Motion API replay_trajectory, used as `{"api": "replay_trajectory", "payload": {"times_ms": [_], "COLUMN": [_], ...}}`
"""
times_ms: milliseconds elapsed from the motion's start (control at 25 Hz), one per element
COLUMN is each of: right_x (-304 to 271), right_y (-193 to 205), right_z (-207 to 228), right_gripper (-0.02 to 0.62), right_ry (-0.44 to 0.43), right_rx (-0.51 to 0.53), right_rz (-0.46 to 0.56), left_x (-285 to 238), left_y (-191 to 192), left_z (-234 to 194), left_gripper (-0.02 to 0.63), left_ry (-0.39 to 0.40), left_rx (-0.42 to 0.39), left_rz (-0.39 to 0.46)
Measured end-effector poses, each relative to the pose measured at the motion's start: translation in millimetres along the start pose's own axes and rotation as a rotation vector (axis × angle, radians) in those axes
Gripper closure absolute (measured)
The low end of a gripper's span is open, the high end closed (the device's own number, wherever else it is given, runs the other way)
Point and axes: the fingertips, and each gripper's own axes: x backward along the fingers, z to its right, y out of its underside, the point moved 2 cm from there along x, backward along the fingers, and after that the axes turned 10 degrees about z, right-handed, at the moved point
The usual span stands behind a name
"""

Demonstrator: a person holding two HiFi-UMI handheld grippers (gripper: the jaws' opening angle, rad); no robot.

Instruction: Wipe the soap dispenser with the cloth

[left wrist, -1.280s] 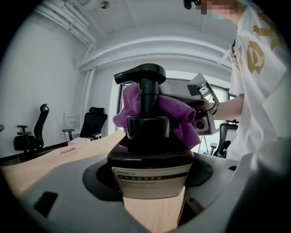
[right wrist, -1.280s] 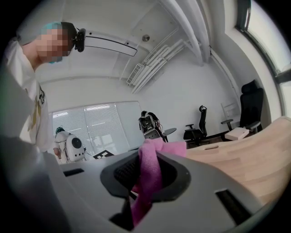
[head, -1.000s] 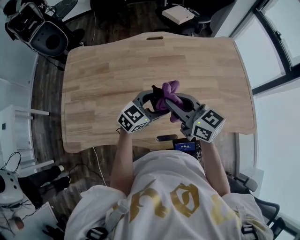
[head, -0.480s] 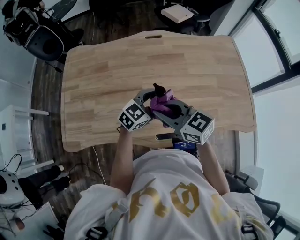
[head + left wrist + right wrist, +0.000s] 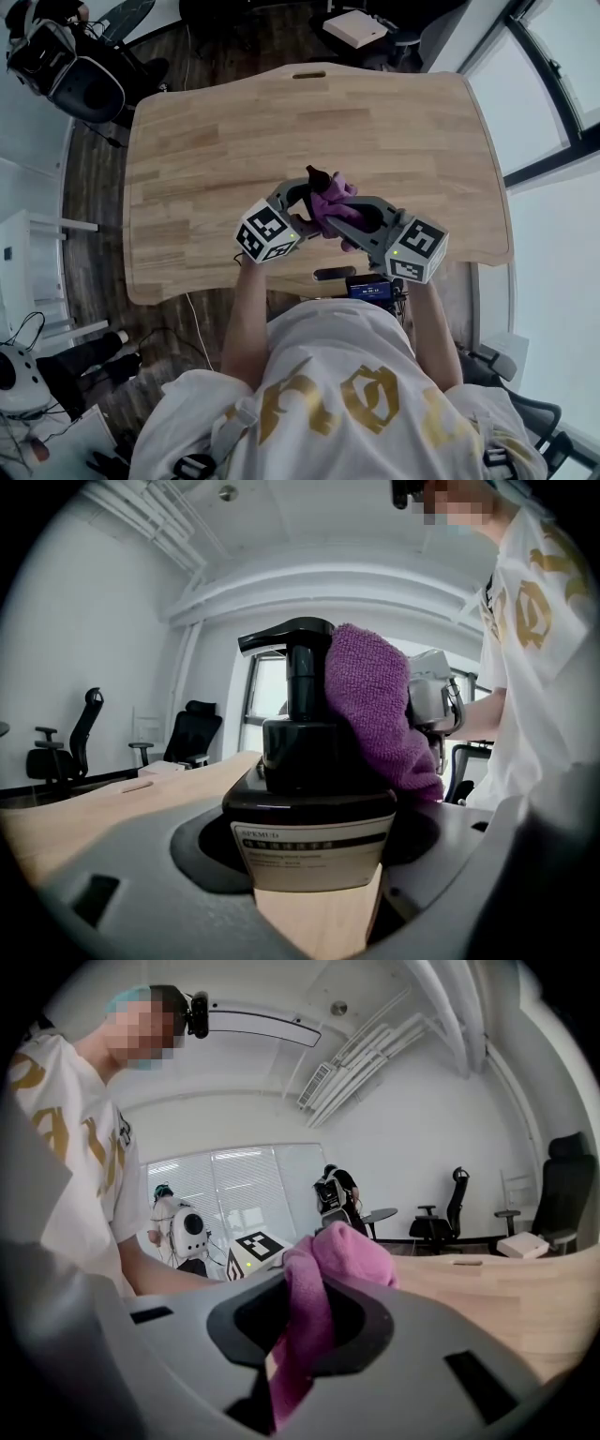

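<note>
The left gripper (image 5: 302,204) is clamped on the lower body of the soap dispenser (image 5: 309,761), a dark pump bottle with a pale label that stands upright on the wooden table (image 5: 206,141), near its front edge by the person. To the dispenser's right, the purple cloth (image 5: 375,705) lies pressed against the pump neck and shoulder, bunched from the pump head down to the collar. Further right of the dispenser, the right gripper (image 5: 300,1335) pinches a fold of that cloth tightly between its jaws. The wipe looks well under way. To do it well, the left jaws should probably hold the bottle fast so it neither twists nor tips, while the cloth is dragged with steady pressure down and round the neck. The loose cloth should stay clear of the spout, since catching there could depress the pump. Compared with half a second ago, the right gripper's marker cube has swung outward, away from the dispenser. The cloth now sits a little higher against the pump, close to where it was a second ago. The left gripper and the dispenser have scarcely moved.
</note>
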Motion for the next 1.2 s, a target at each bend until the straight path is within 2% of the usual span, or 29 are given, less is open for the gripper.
{"api": "replay_trajectory", "payload": {"times_ms": [400, 640, 1000, 1200], "right_x": [10, 20, 13, 12], "right_y": [-8, -15, -22, -25], "right_z": [1, 19, 44, 52], "right_gripper": [0.545, 0.545, 0.545, 0.545], "right_ry": [-0.020, 0.052, 0.079, 0.075], "right_rx": [-0.022, -0.049, -0.063, -0.091], "right_rz": [0.048, 0.099, 0.126, 0.138], "left_x": [6, 11, 6, 2], "left_y": [-4, -9, -16, -19], "left_z": [4, 8, 27, 38], "left_gripper": [0.250, 0.250, 0.250, 0.250], "left_ry": [0.024, 0.032, 0.117, 0.175], "left_rx": [0.014, 0.014, 0.011, -0.005], "left_rz": [0.026, 0.048, 0.069, 0.031]}}
